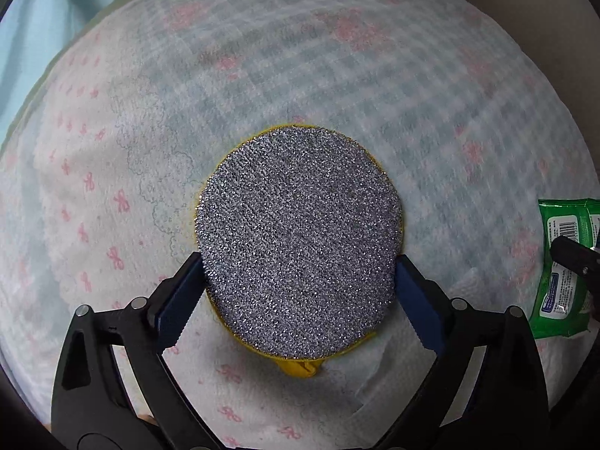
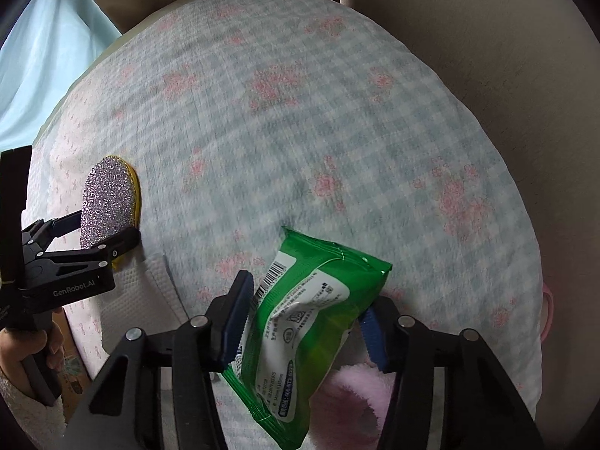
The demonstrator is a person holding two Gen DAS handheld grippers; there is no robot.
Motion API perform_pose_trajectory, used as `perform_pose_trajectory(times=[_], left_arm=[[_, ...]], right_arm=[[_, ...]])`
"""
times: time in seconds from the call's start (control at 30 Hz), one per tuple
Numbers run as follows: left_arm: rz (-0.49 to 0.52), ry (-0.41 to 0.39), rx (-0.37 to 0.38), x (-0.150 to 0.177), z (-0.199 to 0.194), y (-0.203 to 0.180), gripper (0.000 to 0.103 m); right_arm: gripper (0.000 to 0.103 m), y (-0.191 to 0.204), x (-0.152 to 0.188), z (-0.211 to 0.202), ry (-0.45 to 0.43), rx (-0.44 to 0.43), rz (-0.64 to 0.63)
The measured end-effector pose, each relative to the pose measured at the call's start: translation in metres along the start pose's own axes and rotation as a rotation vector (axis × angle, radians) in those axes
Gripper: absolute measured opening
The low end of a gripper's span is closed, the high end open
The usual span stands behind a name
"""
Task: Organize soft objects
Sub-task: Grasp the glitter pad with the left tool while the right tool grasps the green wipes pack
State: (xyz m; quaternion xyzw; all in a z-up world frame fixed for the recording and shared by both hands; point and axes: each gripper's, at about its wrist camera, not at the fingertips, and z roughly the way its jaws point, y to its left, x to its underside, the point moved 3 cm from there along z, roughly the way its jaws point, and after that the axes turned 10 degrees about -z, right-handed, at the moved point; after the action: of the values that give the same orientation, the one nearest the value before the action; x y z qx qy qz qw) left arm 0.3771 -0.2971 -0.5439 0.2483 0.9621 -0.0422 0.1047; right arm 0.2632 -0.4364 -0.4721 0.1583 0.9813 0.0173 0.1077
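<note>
Right now the left hand-held gripper [image 1: 298, 292] has its two blue pads pressed against opposite edges of a round scouring pad [image 1: 298, 240], silvery mesh on top with a yellow rim and a yellow tab at its near end. It holds the pad over a checked cloth [image 1: 337, 75] printed with pink bows, which covers the whole surface below. In the right wrist view the right hand-held gripper [image 2: 303, 326] is clamped on a green pack of wet wipes [image 2: 311, 318], one blue pad on each side, the pack tilted with its barcode label facing up. A pink fluffy item [image 2: 352, 401] lies under that pack, near the camera. A folded white towel [image 2: 142, 292] rests on the cloth between the two grippers
</note>
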Motion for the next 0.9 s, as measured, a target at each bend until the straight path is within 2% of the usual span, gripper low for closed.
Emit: perform_pose_trajectory(times=[0.2, 0.3, 0.43, 0.67, 0.9], left_arm=[[0.039, -0.011, 0.021, -0.006, -0.015, -0.011, 0.052], [0.056, -0.010, 0.024, -0.012, -0.023, -0.015, 0.043], [0.063, -0.011, 0.024, -0.017, -0.031, -0.021, 0.039], [0.050, -0.034, 0.034, -0.019, -0.053, -0.019, 0.038], [0.032, -0.076, 0.035, -0.019, -0.094, -0.015, 0.038]], right_arm=[[0.038, 0.007, 0.004, -0.008, -0.024, -0.009, -0.009], [0.037, 0.013, 0.003, -0.012, -0.041, -0.027, -0.007], [0.036, 0.019, 0.001, -0.017, -0.058, -0.048, 0.001], [0.033, 0.012, 0.000, -0.029, -0.083, -0.075, 0.015], [0.032, 0.007, 0.002, -0.063, -0.132, -0.095, 0.036]])
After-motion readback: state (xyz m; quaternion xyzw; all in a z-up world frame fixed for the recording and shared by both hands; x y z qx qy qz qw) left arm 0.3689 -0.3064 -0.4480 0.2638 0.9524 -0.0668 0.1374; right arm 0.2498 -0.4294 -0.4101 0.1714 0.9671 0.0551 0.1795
